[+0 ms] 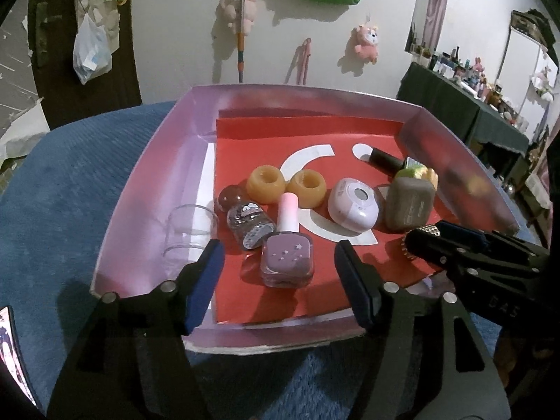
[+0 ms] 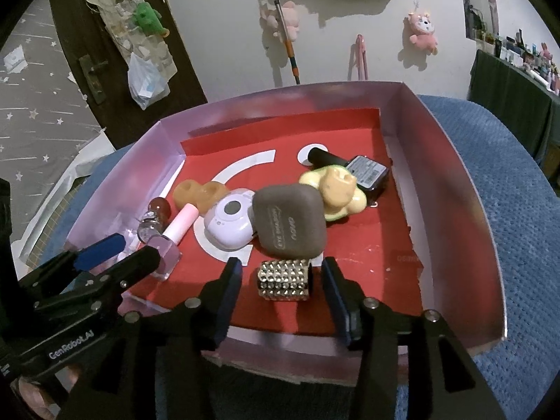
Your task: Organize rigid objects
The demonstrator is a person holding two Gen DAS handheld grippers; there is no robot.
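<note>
Two amber rings (image 1: 266, 184), three polish bottles (image 1: 287, 257), two cases (image 1: 407, 206), one studded cylinder (image 2: 284, 279).

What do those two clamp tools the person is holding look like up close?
Both are matte black frames ending in two fingers lined with dark blue pads. Round silver bolt heads dot the frames. The left gripper shows white lettering reading GenRobot.AI along its side in the right wrist view. The right gripper has faint embossed letters on its body in the left wrist view. No cables or sleeves show.
</note>
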